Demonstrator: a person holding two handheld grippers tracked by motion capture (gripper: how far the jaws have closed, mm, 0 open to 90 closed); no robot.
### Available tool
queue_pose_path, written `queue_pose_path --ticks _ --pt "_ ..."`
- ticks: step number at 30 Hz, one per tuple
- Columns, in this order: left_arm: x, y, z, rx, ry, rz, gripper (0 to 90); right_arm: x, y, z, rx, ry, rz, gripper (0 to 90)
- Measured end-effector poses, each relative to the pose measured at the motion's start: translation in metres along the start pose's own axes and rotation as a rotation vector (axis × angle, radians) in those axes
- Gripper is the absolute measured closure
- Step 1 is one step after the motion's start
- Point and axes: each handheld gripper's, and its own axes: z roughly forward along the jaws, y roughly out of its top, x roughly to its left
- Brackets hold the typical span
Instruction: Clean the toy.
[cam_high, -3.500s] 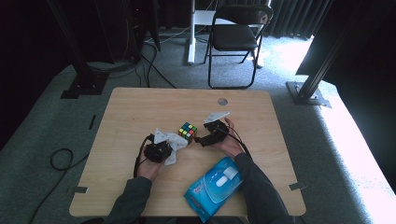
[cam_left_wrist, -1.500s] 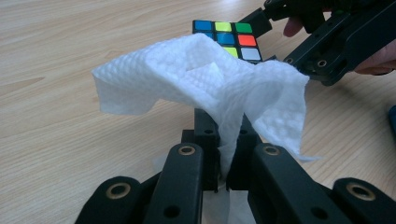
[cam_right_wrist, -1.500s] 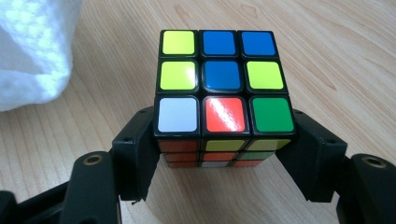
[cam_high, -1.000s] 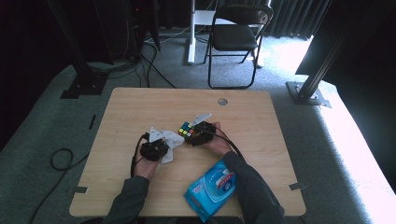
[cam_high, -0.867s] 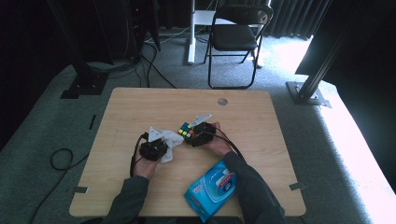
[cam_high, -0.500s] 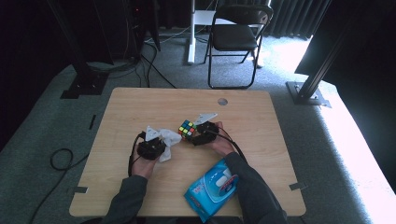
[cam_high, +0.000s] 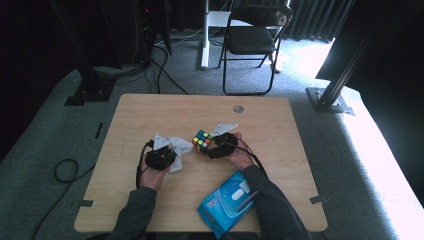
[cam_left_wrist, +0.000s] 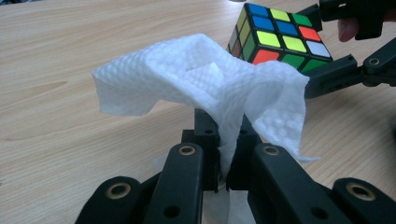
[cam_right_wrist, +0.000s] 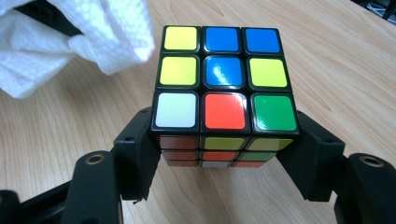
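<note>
Cube (cam_high: 202, 140) with coloured squares sits near the middle of the wooden table (cam_high: 150, 112), held between the two jaws of the right claw (cam_high: 214, 148). In the right gripper view the jaws press on two opposite sides of the cube (cam_right_wrist: 225, 95), and its top face shows yellow, blue, white, red and green squares. The cube looks lifted a little from the wood, but I cannot tell this for sure.

Just to the left of it is a white paper tissue (cam_high: 176, 148). The left claw (cam_high: 168, 154) has its jaws pressed together on a fold of this tissue – in the left gripper view the tissue (cam_left_wrist: 205, 88) stands up from between the black jaws and spreads open above them. Its far edge is just beside the cube (cam_left_wrist: 275, 39), and from this view I cannot say if they touch.

A blue pack of wipes (cam_high: 227, 202) lies at the near edge of the table, partly under the person's right sleeve (cam_high: 272, 205). Behind the table, far from the person, stands a black folding chair (cam_high: 252, 40) on the grey floor.
</note>
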Motion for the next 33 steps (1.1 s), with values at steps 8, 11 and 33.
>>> queue_pose_path --ticks 8,11,33 --pt "0.000 0.006 -0.004 -0.024 -0.018 0.007 86.0 0.003 -0.005 0.001 -0.004 -0.003 0.000 34.2" --pt "-0.001 0.012 -0.006 -0.038 -0.019 0.015 86.0 0.004 -0.005 0.002 0.000 -0.005 -0.010 34.2" --pt "-0.024 0.046 0.031 -0.022 -0.076 0.090 85.9 0.007 -0.006 0.003 -0.002 -0.009 -0.039 34.3"
